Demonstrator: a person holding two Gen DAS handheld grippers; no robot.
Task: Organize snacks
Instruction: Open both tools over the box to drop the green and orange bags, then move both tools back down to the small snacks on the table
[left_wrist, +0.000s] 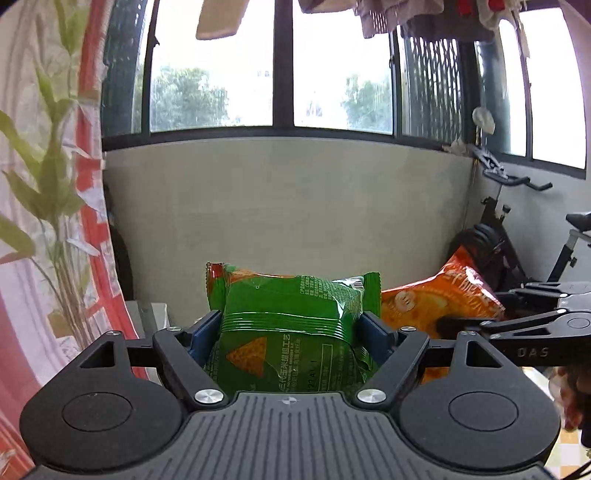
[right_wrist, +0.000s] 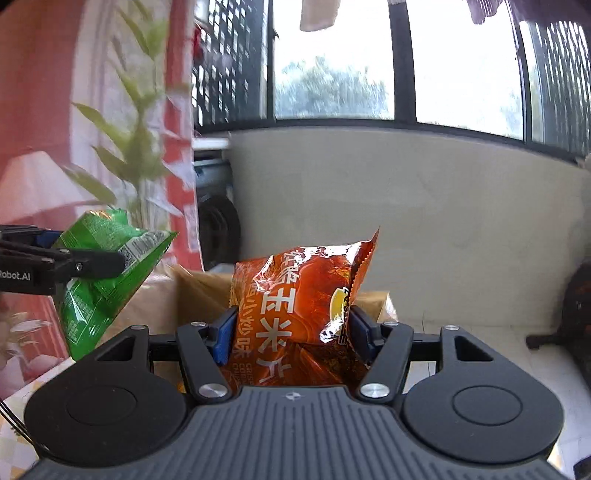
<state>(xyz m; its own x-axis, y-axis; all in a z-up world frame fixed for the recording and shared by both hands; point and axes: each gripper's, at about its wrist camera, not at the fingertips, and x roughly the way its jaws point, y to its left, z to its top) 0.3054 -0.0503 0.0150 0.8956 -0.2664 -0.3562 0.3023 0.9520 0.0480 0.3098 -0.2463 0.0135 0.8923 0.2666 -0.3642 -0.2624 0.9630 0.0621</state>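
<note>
The left gripper (left_wrist: 291, 325) has its fingers clamped on a green snack bag (left_wrist: 291, 314); the right gripper (right_wrist: 291, 328) clamps an orange snack bag (right_wrist: 295, 295). A cardboard box (right_wrist: 199, 291) sits behind the orange bag.

The left tongs (left_wrist: 291, 325) point slightly downward, blue pads clamped on a green bag (left_wrist: 291, 314). At their 3 o'clock, level with them, the right tongs (right_wrist: 291, 325) pinch an orange bag (right_wrist: 295, 302), tilted the same way.

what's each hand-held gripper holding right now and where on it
Left hand-held gripper clamps the green snack bag across its middle. Right hand-held gripper clamps the orange snack bag across its middle, sides pinched.
</note>
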